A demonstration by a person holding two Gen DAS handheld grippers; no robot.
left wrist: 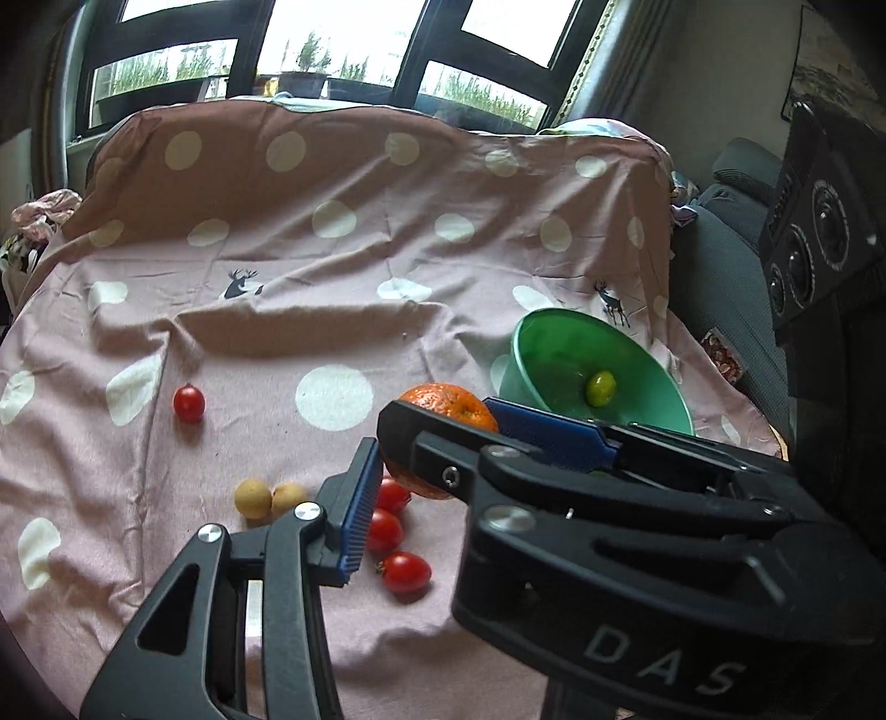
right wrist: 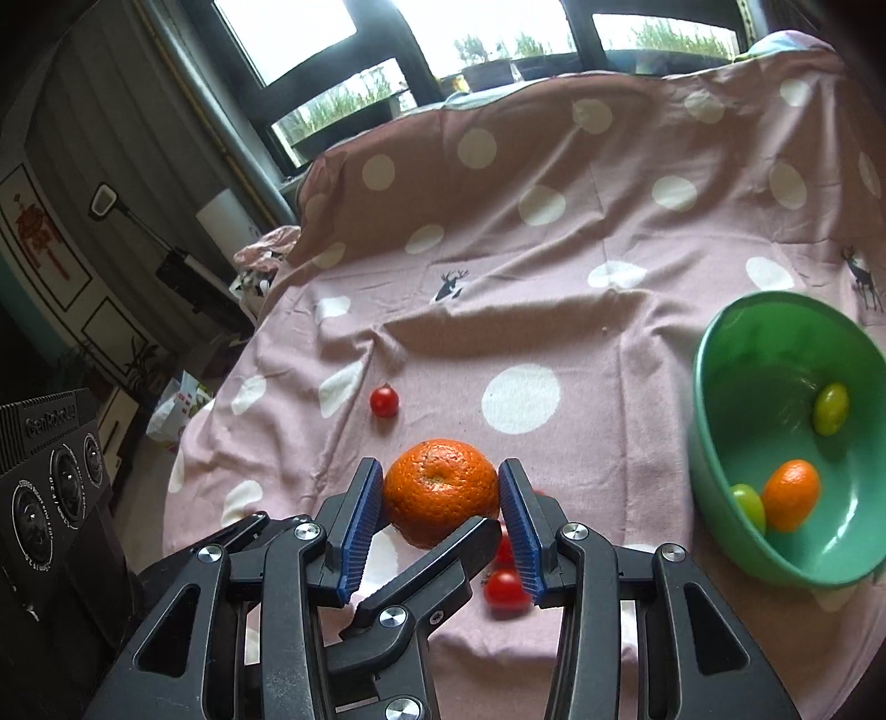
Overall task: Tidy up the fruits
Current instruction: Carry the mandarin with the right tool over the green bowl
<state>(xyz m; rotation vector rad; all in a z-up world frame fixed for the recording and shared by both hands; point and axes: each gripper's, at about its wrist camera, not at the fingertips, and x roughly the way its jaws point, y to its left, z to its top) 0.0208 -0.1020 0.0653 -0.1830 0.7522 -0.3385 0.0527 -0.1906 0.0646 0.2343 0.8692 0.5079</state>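
Closest to the cameras, the right gripper (right wrist: 441,515) was closed on the large orange (right wrist: 441,490), with both blue pads (right wrist: 362,520) pressed against its sides. I judge the fruit was held this way so that it could be carried to the bowl. The left gripper (left wrist: 437,498) was just beside it. Only one of its pads (left wrist: 360,498) showed, far out from the middle line, so its jaws appeared to stand apart with nothing between them. One of its black fingers crossed in front of the orange in the right wrist view. Under the two tools lay a few red cherry tomatoes (left wrist: 404,572), and near them two pale yellow fruits (left wrist: 270,498) touched each other. A single tomato (left wrist: 189,403) lay further off, alone. To the right stood the green bowl (right wrist: 700,443), which already held a small orange fruit (right wrist: 791,494) and two green ones (right wrist: 830,409), so the sorting seemed partly done. Everything rested on a wrinkled pink cloth with white dots (left wrist: 343,277), soft enough that round fruit probably would not roll far. Behind it were a dark-framed window (left wrist: 332,33) and, at the side, a black box with round dials (right wrist: 50,487).
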